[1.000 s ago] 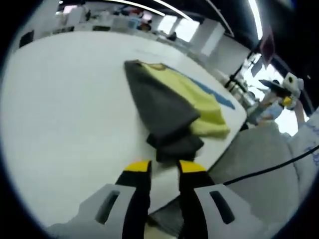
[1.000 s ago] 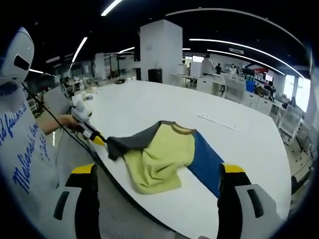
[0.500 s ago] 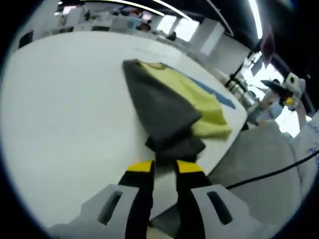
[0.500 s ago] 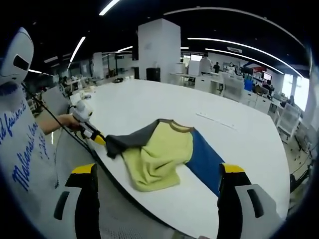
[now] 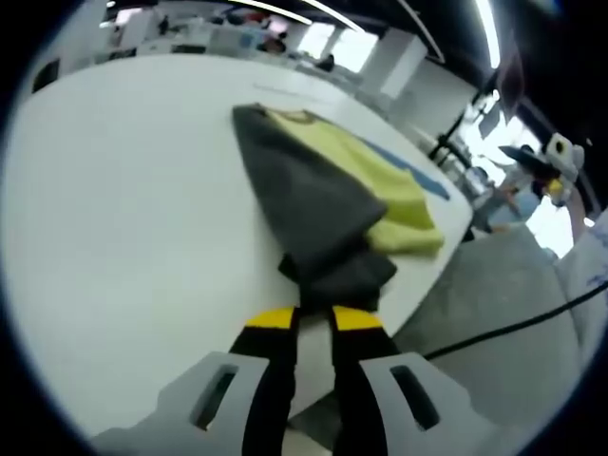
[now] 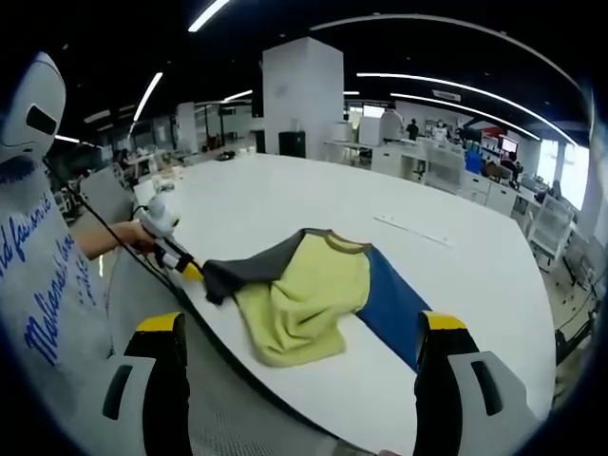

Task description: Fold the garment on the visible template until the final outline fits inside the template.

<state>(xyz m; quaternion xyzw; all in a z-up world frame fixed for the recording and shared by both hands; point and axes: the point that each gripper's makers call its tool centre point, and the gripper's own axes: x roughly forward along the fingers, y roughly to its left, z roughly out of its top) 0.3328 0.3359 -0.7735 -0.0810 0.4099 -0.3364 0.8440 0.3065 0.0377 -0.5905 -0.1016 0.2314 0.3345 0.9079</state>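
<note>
A garment with a yellow body (image 6: 304, 294) and a dark grey sleeve (image 6: 252, 271) lies near the front edge of the white table (image 6: 285, 199). It partly covers a blue template (image 6: 389, 309). In the left gripper view the grey sleeve (image 5: 304, 204) runs toward me, and its cuff (image 5: 337, 280) ends between my jaws. My left gripper (image 5: 313, 318) is shut on that cuff; the right gripper view shows it (image 6: 178, 256) at the sleeve's end. My right gripper (image 6: 302, 325) hovers off the table edge, open wide and holding nothing.
A person in a white shirt with blue lettering (image 6: 43, 285) stands at the left, holding the left gripper. A black cable (image 5: 513, 323) hangs beside the table over grey floor. A thin pale strip (image 6: 413, 231) lies on the far tabletop. Desks and people fill the background.
My left jaws have narrowed around the grey cuff, and the left view has crept slightly closer to it. The right gripper and the garment's body have stayed put.
</note>
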